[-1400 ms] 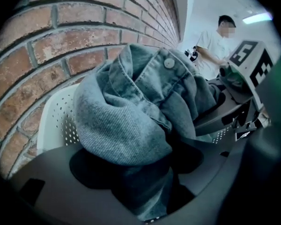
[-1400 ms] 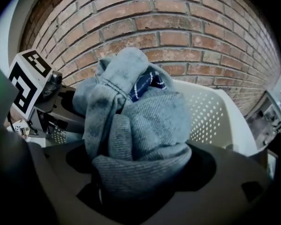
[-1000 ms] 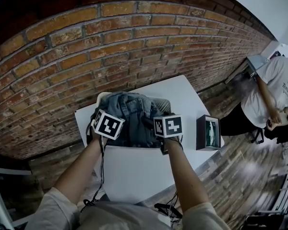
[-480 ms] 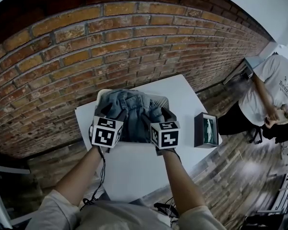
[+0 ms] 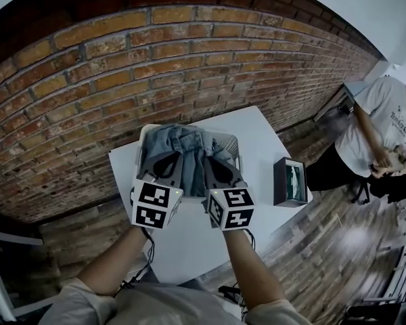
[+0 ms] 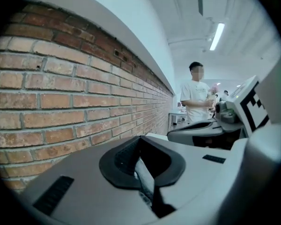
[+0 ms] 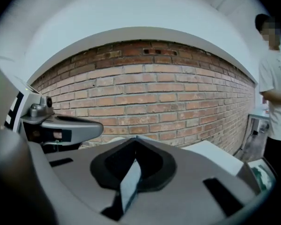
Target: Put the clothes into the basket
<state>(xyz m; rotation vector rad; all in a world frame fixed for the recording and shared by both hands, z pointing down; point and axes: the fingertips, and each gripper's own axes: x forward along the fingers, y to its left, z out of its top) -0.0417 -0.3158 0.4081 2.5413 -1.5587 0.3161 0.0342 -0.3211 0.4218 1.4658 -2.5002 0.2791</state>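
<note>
Seen from above, two bare forearms reach forward from the bottom edge, each holding a hand-held gripper over a white tabletop (image 5: 189, 242). The left hand-held gripper (image 5: 164, 161) and the right hand-held gripper (image 5: 216, 164) sit side by side and close together, each carrying a cube with black-and-white square markers at its near end. Both point away from the person and slightly down. The jaws of each have just closed and are now pressed together, with no garment pinched between them. Each gripper's own view shows a thin pale sliver along the seam of the jaws; what it is cannot be told.

Just beyond and below the jaw tips stands a pale basket (image 5: 231, 145) at the tabletop's far edge. The clothes (image 5: 183, 144), faded blue denim, lie bunched inside it and fill most of it.

To the right of the basket, a small dark box (image 5: 291, 183) stands near the tabletop's right corner.

Behind the tabletop runs a red brick wall (image 5: 155, 66). Far right, on a wooden floor, stands a person (image 5: 386, 124) in a white T-shirt.
</note>
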